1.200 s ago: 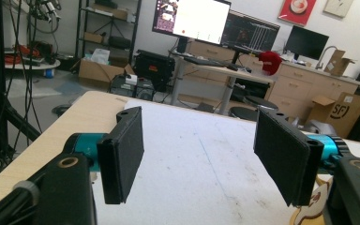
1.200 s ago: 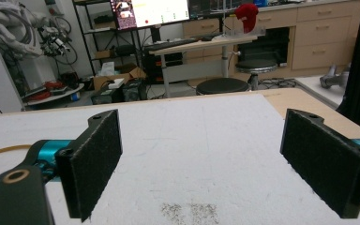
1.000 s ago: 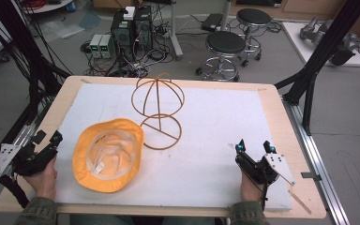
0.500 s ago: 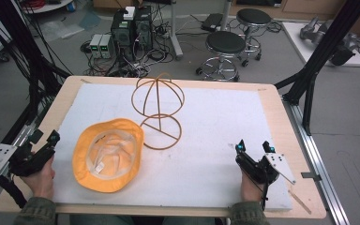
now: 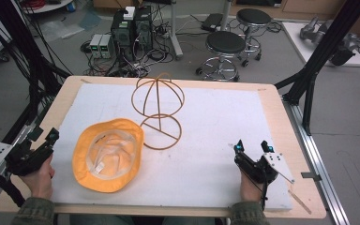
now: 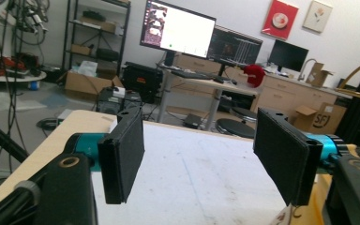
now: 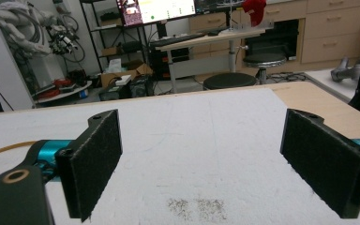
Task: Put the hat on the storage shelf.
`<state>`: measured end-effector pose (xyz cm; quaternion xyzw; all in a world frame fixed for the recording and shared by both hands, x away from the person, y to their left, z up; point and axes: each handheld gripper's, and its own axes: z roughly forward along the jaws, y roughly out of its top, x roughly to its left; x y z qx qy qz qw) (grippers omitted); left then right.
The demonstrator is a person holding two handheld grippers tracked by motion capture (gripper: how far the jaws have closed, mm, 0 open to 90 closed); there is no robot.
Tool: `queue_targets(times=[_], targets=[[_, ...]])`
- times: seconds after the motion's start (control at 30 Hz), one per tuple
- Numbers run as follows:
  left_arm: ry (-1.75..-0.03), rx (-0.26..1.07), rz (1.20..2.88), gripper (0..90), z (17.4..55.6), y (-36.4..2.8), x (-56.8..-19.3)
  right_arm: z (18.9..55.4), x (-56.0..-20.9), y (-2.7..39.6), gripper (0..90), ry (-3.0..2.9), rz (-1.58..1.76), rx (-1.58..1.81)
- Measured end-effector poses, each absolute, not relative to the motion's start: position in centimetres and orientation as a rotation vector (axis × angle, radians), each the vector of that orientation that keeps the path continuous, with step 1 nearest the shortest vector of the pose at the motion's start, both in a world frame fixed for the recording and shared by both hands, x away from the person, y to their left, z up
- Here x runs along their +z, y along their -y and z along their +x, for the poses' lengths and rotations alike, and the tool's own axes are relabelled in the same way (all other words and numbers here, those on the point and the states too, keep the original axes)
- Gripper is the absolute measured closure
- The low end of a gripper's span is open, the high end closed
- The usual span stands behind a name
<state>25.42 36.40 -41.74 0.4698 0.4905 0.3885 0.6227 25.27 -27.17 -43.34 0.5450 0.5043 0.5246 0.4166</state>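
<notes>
Little has moved since the earlier frame: both grippers stay near the table's front edge. From the high view, the yellow hat [image 5: 108,155] lies brim-up, touching the wire hat stand [image 5: 159,110] on its left. The left gripper [image 5: 44,137] sits left of the hat, the right gripper [image 5: 252,146] well right of it. Left gripper view: jaws wide open, empty, over the white mat [image 6: 206,178]. Right gripper view: jaws wide open, holding nothing.
</notes>
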Motion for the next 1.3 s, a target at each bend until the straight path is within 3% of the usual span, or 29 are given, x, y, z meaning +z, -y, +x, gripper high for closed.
queue_targets(times=[1.3], targets=[[-1.027,0.678,1.393,32.2,26.9,-32.7,-40.1,25.5,-43.5,27.0,11.9,-1.313,1.374,1.328]])
